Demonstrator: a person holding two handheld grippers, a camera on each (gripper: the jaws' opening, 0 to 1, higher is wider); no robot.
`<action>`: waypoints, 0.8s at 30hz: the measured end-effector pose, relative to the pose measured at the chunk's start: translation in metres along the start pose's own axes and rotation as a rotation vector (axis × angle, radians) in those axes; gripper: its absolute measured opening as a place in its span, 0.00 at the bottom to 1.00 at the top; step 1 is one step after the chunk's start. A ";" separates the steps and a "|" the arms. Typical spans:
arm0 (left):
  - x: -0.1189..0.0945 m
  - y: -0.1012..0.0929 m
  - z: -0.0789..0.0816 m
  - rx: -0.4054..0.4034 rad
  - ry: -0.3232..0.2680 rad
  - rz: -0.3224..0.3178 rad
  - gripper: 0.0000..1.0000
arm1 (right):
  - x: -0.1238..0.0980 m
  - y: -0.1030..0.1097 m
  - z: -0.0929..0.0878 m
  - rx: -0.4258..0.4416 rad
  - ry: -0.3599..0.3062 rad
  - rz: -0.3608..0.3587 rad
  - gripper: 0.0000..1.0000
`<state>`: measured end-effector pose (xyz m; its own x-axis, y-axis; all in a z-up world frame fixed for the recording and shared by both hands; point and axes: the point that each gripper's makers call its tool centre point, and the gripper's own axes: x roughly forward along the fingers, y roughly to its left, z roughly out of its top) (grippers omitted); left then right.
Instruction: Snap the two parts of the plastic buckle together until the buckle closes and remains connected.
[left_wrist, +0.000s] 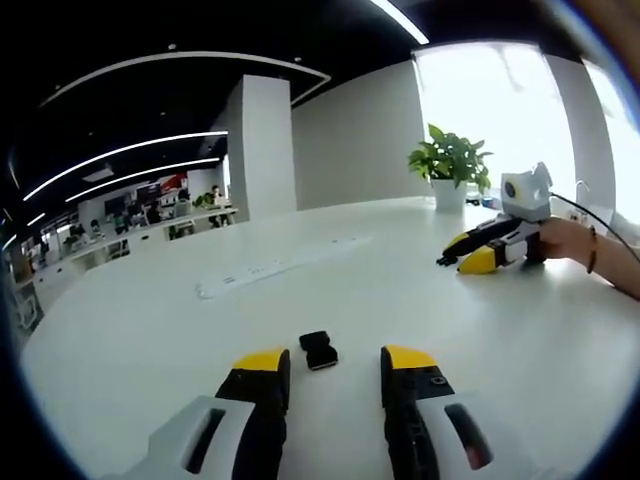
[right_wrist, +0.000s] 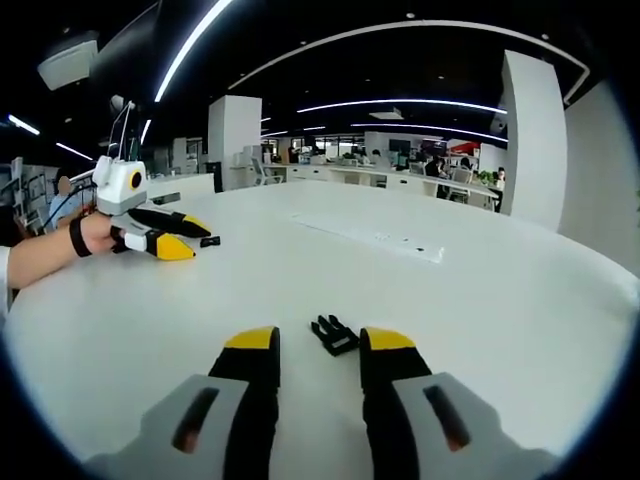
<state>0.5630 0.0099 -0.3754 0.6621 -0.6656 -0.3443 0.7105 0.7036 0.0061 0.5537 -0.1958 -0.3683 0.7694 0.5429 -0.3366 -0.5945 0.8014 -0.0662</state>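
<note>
Buckle work has not begun in earnest, as I read it: the two halves lie apart on the white worktop (left_wrist: 520, 350), each in front of a different hand-held gripper.

The socket half (left_wrist: 318, 350) sits just ahead of my left hand-held gripper (left_wrist: 335, 362), roughly centred between its yellow-tipped jaws, which stand spread with nothing between them. The pronged half (right_wrist: 333, 335) lies just in front of my right hand-held gripper (right_wrist: 318, 342), close to the inner edge of its right jaw; those jaws too are parted and empty. I judge each tool is lined up on its own piece so that both can be picked up at once and then brought together. The two stations are well apart: in the right gripper view the left tool appears far off to the left, with the socket half just beyond its tips.

Both pieces are small, black plastic. The socket half looks blocky and squarish, lying flat. The other shows thin prongs splayed like a fork, pointing up and left in the right gripper view. Neither seems tilted or propped.

Beyond them on the worktop lie a long white power strip (left_wrist: 270, 268) and a potted plant (left_wrist: 450, 168) near the far edge.
</note>
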 end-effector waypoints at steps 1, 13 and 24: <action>0.000 0.000 0.000 -0.001 0.000 0.000 0.36 | 0.000 0.000 0.000 -0.002 -0.001 0.002 0.29; 0.000 -0.001 0.000 -0.003 0.000 0.000 0.35 | 0.002 0.004 0.001 -0.013 -0.004 0.033 0.21; 0.002 0.000 0.001 0.007 -0.008 0.029 0.35 | 0.004 0.004 0.002 -0.021 -0.010 0.034 0.20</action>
<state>0.5650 0.0079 -0.3749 0.6842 -0.6472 -0.3360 0.6927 0.7208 0.0221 0.5548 -0.1902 -0.3678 0.7510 0.5720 -0.3297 -0.6247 0.7773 -0.0744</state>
